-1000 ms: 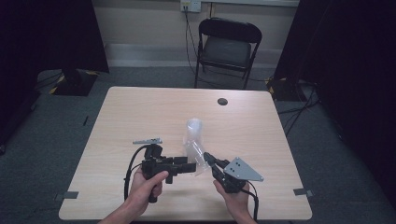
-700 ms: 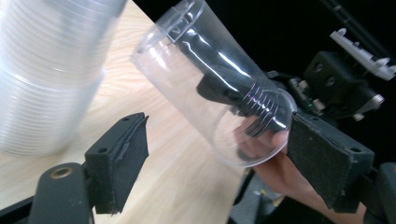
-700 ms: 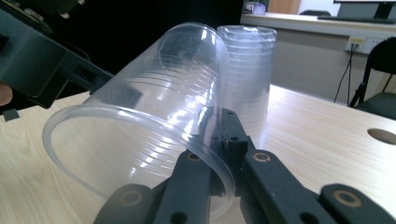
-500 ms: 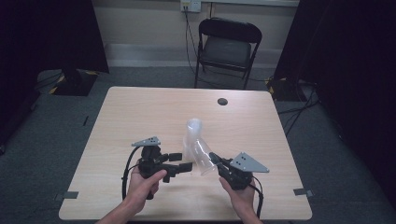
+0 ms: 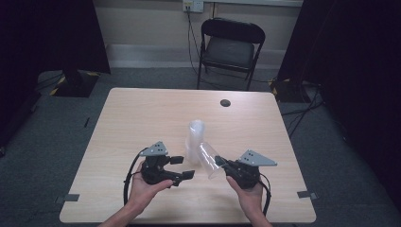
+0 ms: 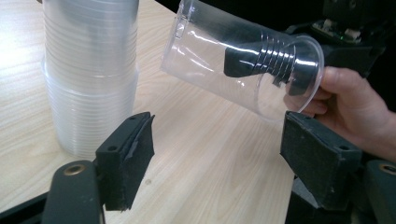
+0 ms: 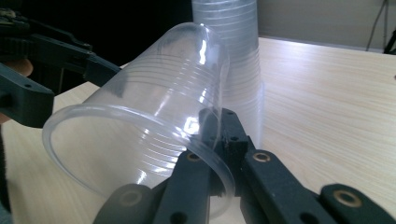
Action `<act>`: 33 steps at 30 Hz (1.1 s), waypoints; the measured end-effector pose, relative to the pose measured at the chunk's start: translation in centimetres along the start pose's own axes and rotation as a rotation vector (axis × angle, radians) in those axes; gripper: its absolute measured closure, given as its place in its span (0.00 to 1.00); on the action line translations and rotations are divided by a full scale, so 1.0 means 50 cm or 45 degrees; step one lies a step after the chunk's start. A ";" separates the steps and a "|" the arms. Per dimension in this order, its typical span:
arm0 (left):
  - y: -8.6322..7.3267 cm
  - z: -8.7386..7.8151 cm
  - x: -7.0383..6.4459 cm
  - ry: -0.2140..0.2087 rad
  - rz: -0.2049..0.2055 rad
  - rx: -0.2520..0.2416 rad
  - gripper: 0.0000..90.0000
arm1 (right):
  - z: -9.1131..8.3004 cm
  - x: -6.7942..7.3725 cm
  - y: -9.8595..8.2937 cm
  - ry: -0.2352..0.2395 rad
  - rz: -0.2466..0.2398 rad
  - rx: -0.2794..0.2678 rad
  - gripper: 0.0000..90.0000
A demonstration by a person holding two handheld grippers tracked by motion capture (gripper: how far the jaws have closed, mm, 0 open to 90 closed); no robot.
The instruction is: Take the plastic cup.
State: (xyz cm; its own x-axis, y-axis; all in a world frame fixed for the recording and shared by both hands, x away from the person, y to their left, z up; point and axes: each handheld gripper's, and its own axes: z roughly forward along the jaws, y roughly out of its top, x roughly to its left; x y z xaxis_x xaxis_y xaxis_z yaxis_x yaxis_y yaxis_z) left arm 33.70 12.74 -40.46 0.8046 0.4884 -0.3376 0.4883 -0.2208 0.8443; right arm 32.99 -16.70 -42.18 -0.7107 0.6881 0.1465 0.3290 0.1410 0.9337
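In the right gripper view, the right tool (image 7: pixel 212 154) pinches the cup's (image 7: pixel 154 116) rim

Dim room, sharp views, glare on table (image 7: pixel 327 70)

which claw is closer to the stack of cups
Left. The left claw sits open just beside the stack of cups; the right claw is slightly farther, pinching the single cup.
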 end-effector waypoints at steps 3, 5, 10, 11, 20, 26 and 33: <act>-0.002 0.001 -0.003 0.020 0.042 0.004 0.27 | 0.000 -0.002 0.002 0.018 -0.005 0.026 1.00; -0.004 0.002 -0.005 0.058 0.073 0.006 0.27 | 0.000 -0.003 0.003 0.029 -0.015 0.045 1.00; -0.010 0.004 -0.009 0.108 0.152 0.021 0.32 | 0.007 -0.007 0.005 0.075 0.008 0.132 1.00; -0.010 0.004 -0.011 0.112 0.162 0.023 0.32 | 0.009 -0.008 0.004 0.086 0.016 0.152 1.00; -0.012 0.011 -0.017 0.125 0.230 0.066 0.31 | 0.018 -0.015 0.004 0.121 0.055 0.286 1.00; -0.016 0.021 -0.029 0.130 0.351 0.105 0.31 | 0.024 -0.014 0.005 0.172 0.052 0.366 1.00; -0.022 0.030 -0.040 0.128 0.459 0.139 0.30 | 0.036 -0.017 0.001 0.253 0.075 0.485 1.00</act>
State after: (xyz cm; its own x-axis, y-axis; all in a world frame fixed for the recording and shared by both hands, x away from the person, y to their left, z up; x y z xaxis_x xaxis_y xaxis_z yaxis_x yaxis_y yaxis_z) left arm 32.07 10.75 -41.34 0.8967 0.4422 0.0195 0.2180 -0.4795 0.8500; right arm 34.71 -16.01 -42.83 -0.7776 0.5574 0.2908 0.5521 0.3842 0.7400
